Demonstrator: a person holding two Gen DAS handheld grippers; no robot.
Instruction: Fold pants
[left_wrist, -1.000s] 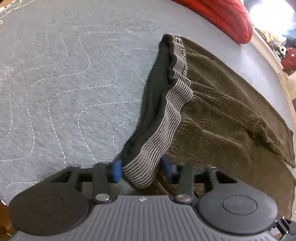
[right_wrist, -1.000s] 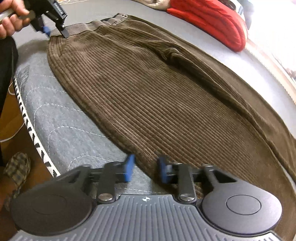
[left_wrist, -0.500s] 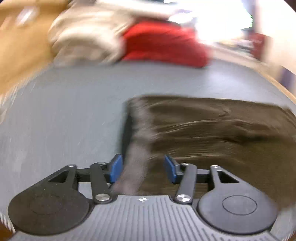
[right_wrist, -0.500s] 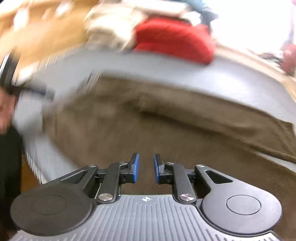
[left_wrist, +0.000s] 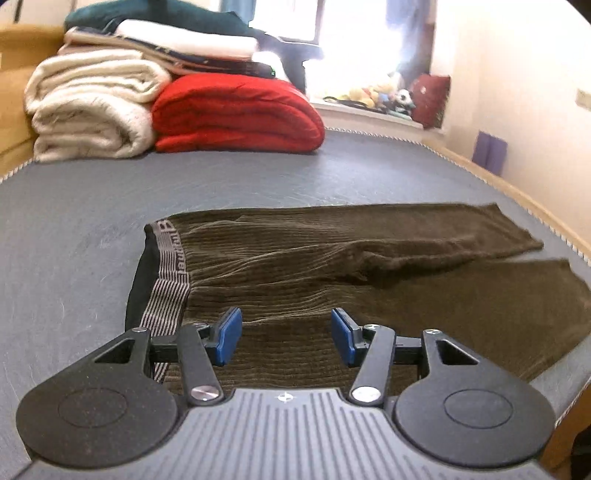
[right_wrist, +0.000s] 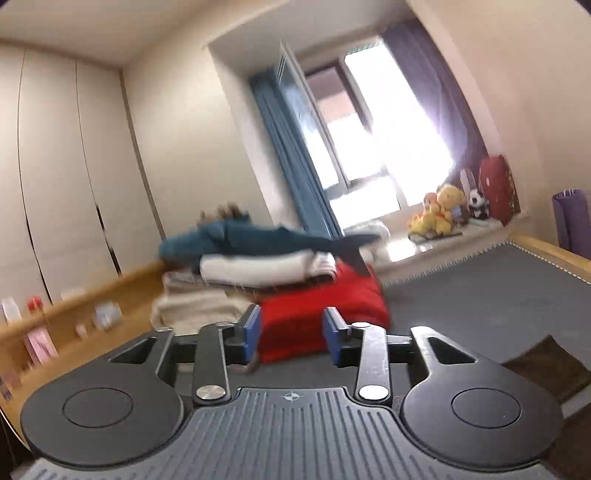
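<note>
Brown corduroy pants (left_wrist: 369, 266) lie flat on the grey bed (left_wrist: 258, 177), both legs stretching to the right. Their striped grey waistband (left_wrist: 166, 295) is at the left end, turned over with dark lining showing. My left gripper (left_wrist: 286, 338) is open and empty, low over the pants near the waistband. My right gripper (right_wrist: 291, 338) is open and empty, raised and pointing at the room. In the right wrist view only a corner of the pants (right_wrist: 550, 365) shows at the lower right.
A red folded blanket (left_wrist: 236, 110) and cream blankets (left_wrist: 88, 107) with more folded bedding on top sit at the far end of the bed. A wooden bed edge (left_wrist: 517, 195) runs along the right. Soft toys (right_wrist: 439, 210) sit on the windowsill.
My left gripper has let go of the waistband and opened, and now looks level across the bed. My right gripper has opened wider and swung up off the pants to face the room.
</note>
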